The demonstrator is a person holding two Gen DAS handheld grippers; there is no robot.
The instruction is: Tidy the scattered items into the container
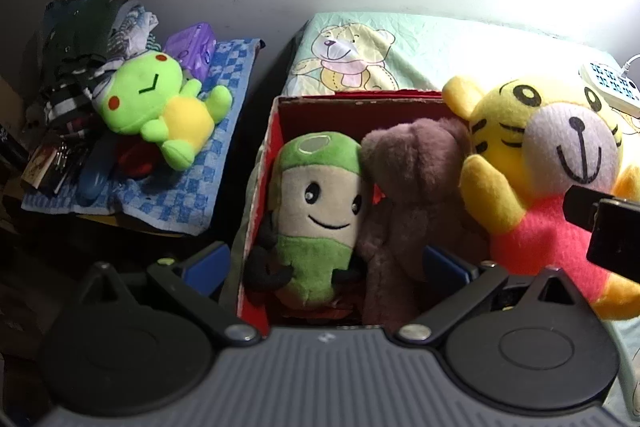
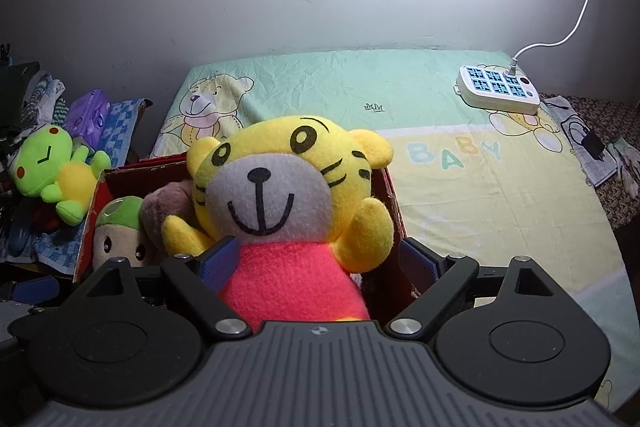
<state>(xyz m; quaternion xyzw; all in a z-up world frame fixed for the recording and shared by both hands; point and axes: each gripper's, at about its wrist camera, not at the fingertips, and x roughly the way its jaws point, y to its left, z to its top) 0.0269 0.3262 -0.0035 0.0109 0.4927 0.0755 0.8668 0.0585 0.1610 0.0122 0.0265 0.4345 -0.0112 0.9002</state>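
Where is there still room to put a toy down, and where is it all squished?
Free: the bed sheet between the red box and the power strip. Squished: the box, packed with the tiger, brown bear and green doll. The blue towel under the frog is cluttered.

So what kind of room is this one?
Probably a bedroom or child's room: a bed sheet printed with bears and "BABY", soft toys in a red box, and piled clothes beside it.
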